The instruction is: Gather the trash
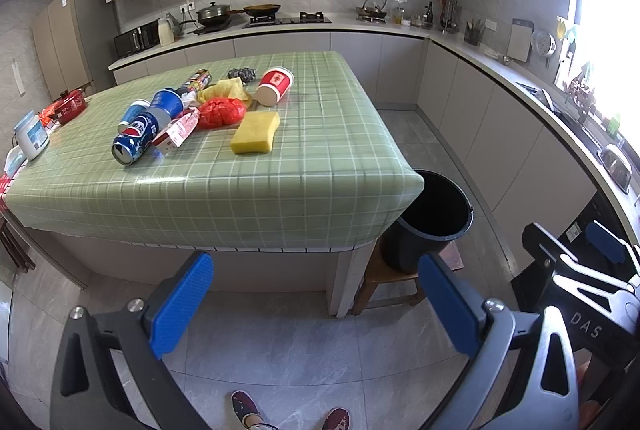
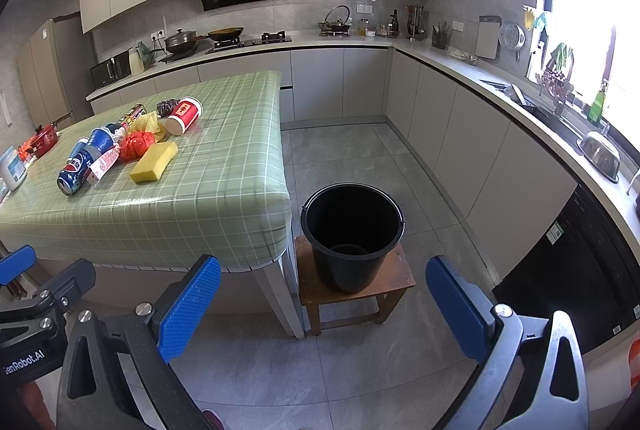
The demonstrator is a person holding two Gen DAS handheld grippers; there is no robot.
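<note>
Green checked cloth [image 1: 224, 182] over the surface; yellow sponge [image 1: 255, 132], red bag [image 1: 221, 112], red cup [image 1: 275, 85], blue can [image 1: 134, 144] centre-left; black bucket [image 2: 352, 234] lower middle.

On the green-checked table [image 1: 240, 186], one yellow sponge [image 1: 255, 132] and one red paper cup [image 1: 275, 85] are counted. One blue Pepsi can [image 1: 134, 143] lies at the front of the pile, and two blue cups [image 1: 166, 102] are seen behind it, though the overlap leaves that count uncertain. One red crumpled bag [image 1: 221, 112], one yellow wrapper [image 1: 226, 89] and one dark scrubber [image 1: 242, 73] are found. One black bucket [image 2: 352, 234] is carried by one wooden stool [image 2: 396, 280]. Two grippers are counted: the left gripper [image 1: 318, 306] and the right gripper [image 2: 324, 306].
</note>
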